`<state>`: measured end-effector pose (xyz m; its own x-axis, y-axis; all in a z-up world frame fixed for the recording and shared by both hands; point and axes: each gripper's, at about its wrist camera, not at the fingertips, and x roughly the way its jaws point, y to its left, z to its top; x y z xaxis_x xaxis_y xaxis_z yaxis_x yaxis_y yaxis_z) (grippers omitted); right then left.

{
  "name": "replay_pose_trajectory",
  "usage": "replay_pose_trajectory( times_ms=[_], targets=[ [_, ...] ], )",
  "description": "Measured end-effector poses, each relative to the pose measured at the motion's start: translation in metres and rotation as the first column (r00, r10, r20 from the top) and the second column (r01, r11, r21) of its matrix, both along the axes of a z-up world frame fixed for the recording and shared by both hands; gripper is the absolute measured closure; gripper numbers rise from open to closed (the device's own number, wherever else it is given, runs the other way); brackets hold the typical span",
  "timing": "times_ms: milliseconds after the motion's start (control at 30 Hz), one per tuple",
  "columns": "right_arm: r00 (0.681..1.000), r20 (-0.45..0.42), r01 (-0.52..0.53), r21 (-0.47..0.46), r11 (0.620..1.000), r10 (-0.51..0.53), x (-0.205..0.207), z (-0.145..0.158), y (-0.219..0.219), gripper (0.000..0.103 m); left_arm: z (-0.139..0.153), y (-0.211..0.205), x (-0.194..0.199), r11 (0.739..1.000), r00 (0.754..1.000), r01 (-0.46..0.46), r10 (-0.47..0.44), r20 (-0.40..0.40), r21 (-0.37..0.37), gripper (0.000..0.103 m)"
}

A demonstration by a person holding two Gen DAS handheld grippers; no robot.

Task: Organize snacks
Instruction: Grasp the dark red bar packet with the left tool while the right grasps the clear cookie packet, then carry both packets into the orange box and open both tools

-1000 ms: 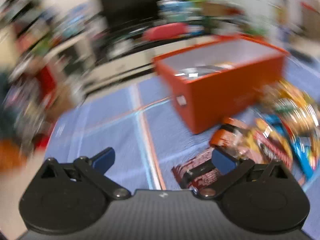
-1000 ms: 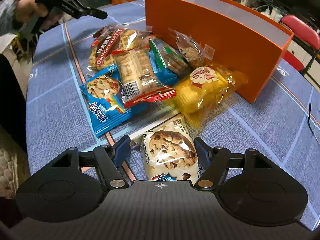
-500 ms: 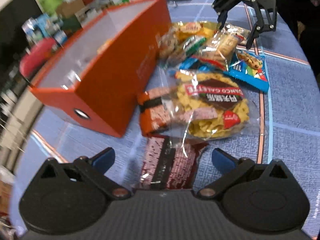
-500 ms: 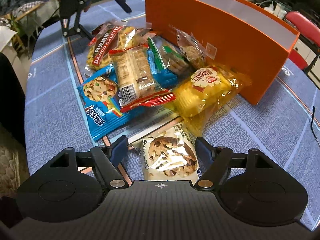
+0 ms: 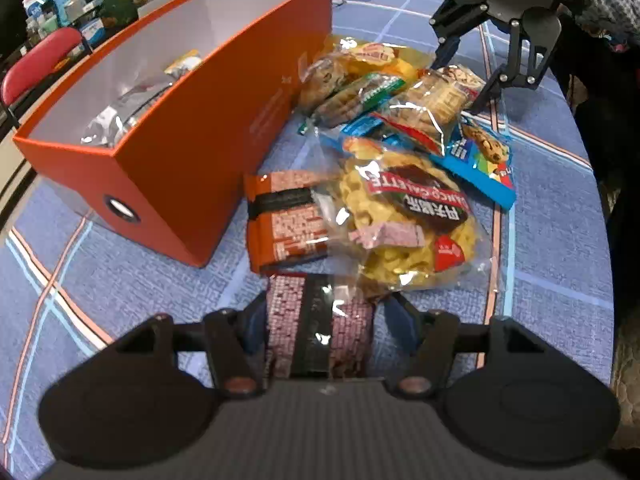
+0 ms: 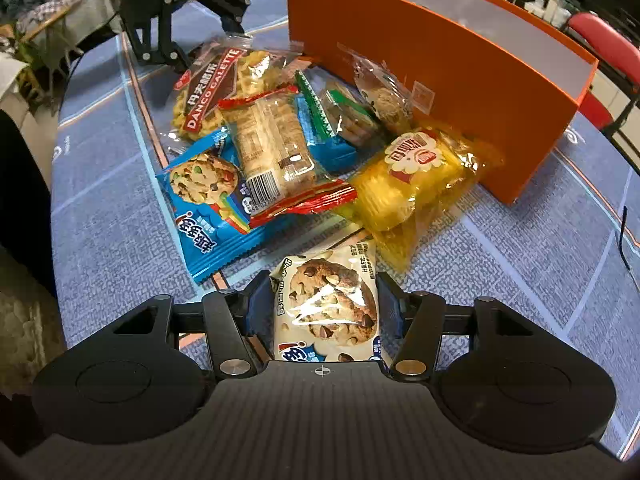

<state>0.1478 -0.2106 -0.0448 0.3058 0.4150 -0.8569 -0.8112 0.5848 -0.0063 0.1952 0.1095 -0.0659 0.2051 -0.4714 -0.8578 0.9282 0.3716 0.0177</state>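
A pile of snack packets lies on the blue cloth beside a long orange box; a few packets lie inside it. My left gripper is shut on a dark red wafer packet at the near end of the pile. My right gripper is shut on a white chocolate-chip cookie packet. The pile and the box also show in the right wrist view. Each gripper shows in the other's view, the right and the left.
An orange wafer packet and a yellow galette bag lie just ahead of my left gripper. A blue cookie packet and a yellow cracker bag lie ahead of my right gripper. A red chair stands behind the box.
My left gripper swung round to the pile and closed on the dark red wafer packet. My right gripper closed on the white cookie packet.
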Motion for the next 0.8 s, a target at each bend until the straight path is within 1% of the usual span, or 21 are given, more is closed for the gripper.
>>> replay_pose_trajectory(
  times_ms=[33,100,167,267,333,367,433,500,633,700,800],
  targets=[
    [1.0,0.001,0.008,0.001,1.0,-0.008,-0.001,0.0,0.0,0.061,0.0,0.001,-0.001,1.0,1.0,-0.004,0.004,0.002,0.0,0.036],
    [1.0,0.003,0.025,0.002,1.0,-0.025,-0.002,0.001,0.0,0.061,0.0,0.002,-0.003,1.0,1.0,-0.017,0.017,0.015,0.005,0.031],
    [0.999,0.004,0.047,0.003,0.999,-0.047,-0.003,0.001,-0.001,0.061,-0.002,0.001,-0.002,0.999,0.999,-0.043,0.043,0.018,0.006,0.029],
    [0.997,0.01,0.081,0.007,0.997,-0.081,-0.005,0.002,-0.002,0.063,-0.002,0.003,-0.004,0.996,0.996,-0.09,0.09,0.015,0.001,0.028],
    [0.994,0.028,0.102,-0.001,0.995,-0.102,-0.01,0.003,0.0,0.066,-0.002,0.004,-0.01,0.992,0.992,-0.125,0.125,0.018,-0.009,0.036],
    [0.993,0.042,0.107,-0.01,0.994,-0.107,-0.013,0.004,0.001,0.067,-0.001,0.005,-0.015,0.99,0.99,-0.137,0.137,0.018,-0.016,0.042],
    [0.989,0.08,0.123,-0.029,0.992,-0.121,-0.02,0.004,0.003,0.067,0.0,0.006,-0.024,0.987,0.987,-0.158,0.159,0.034,-0.019,0.045],
    [0.986,0.086,0.147,-0.035,0.989,-0.143,-0.023,0.005,0.002,0.067,0.0,0.007,-0.032,0.983,0.982,-0.185,0.185,0.04,-0.022,0.047],
    [0.979,0.103,0.181,-0.043,0.983,-0.176,-0.032,0.01,0.001,0.067,0.002,0.008,-0.048,0.967,0.96,-0.256,0.255,0.114,-0.005,0.047],
    [0.976,0.111,0.195,-0.038,0.98,-0.19,-0.036,0.015,0.0,0.067,0.005,0.01,-0.053,0.954,0.943,-0.301,0.298,0.145,-0.001,0.048],
    [0.967,0.134,0.223,-0.027,0.974,-0.218,-0.042,0.027,-0.003,0.067,0.016,0.016,-0.058,0.93,0.914,-0.367,0.364,0.179,-0.018,0.048]
  ],
)
